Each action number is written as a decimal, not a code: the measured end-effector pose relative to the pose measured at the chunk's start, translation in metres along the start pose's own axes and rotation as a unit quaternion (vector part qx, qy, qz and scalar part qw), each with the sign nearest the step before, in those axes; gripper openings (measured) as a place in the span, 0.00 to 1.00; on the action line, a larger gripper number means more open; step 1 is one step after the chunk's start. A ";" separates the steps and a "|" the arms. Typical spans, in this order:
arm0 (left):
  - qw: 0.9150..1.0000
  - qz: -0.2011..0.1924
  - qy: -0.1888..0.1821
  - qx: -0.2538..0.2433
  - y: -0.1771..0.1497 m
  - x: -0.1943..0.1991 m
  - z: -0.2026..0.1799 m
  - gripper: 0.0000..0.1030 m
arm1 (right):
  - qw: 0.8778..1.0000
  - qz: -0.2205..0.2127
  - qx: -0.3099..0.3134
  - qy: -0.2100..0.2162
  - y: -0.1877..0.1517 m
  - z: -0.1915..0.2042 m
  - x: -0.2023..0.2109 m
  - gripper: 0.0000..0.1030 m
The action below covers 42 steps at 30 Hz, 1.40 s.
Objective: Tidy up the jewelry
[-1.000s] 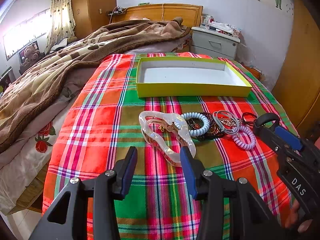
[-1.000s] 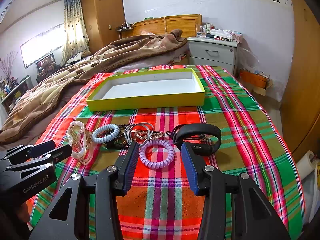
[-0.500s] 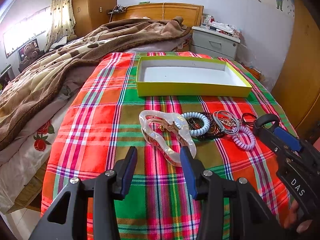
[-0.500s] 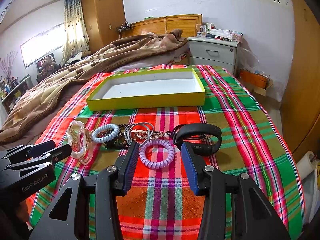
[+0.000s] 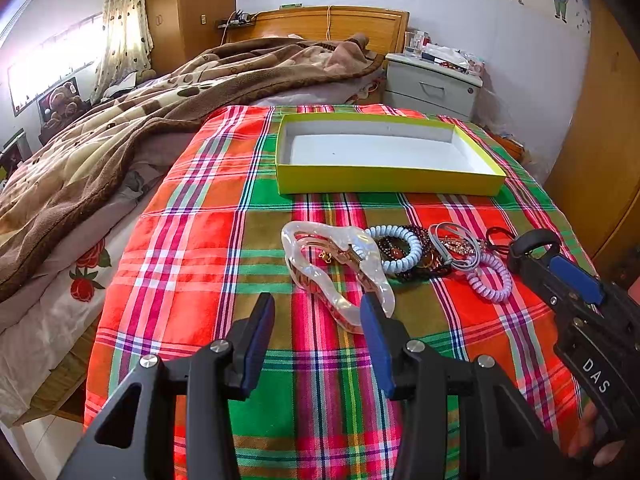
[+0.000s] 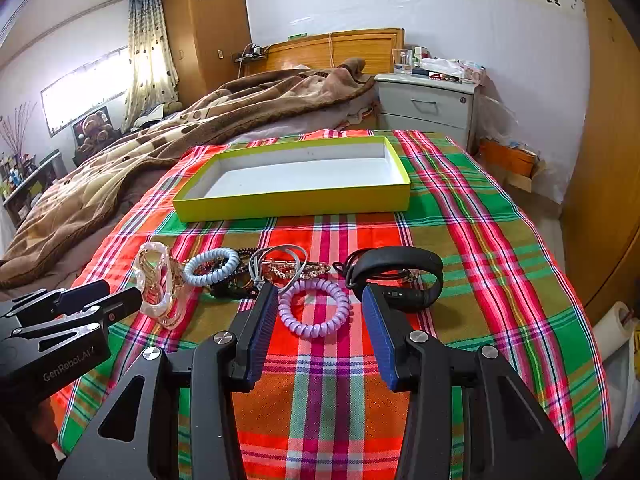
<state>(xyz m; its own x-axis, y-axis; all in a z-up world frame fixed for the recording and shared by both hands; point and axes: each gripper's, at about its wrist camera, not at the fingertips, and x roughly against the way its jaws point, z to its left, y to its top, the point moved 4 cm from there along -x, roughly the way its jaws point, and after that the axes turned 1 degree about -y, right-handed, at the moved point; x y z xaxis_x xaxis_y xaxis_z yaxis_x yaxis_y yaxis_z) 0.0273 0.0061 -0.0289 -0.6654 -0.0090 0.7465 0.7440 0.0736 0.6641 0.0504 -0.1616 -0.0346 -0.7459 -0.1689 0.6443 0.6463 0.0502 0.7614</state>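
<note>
Only rightward: black wristband (image 6: 400,276) whole.

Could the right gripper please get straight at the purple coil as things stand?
Probably yes: the right gripper is open, the purple coil lies flat just ahead between its jaws, and nothing covers it; the black band sits close on the right.

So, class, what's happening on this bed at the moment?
A person holds a pair of tongs in each hand above a plaid cloth. The left tongs are open near the pearly hair claw; the right tongs are open around the purple coil bracelet. Nothing is gripped, and the yellow box holds no jewelry yet.
</note>
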 end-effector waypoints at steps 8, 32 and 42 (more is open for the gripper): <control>1.000 0.003 -0.001 -0.002 0.000 -0.001 -0.001 0.45 | 1.000 0.000 0.000 0.000 0.000 0.000 0.000 0.44; 1.000 0.011 -0.012 -0.001 0.004 -0.004 -0.001 0.45 | 1.000 -0.005 -0.003 0.002 0.002 -0.004 0.001 0.44; 0.998 0.017 -0.056 0.010 0.012 -0.009 0.010 0.45 | 0.999 -0.028 -0.020 0.012 0.016 -0.052 0.007 0.44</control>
<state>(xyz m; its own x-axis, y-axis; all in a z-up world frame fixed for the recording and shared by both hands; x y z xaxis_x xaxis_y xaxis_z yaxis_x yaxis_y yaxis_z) 0.0418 0.0172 -0.0282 -0.6440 0.1056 0.7577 0.7650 0.0927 0.6373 0.0643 -0.2129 -0.0214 -0.7772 -0.1935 0.5987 0.6103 0.0001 0.7922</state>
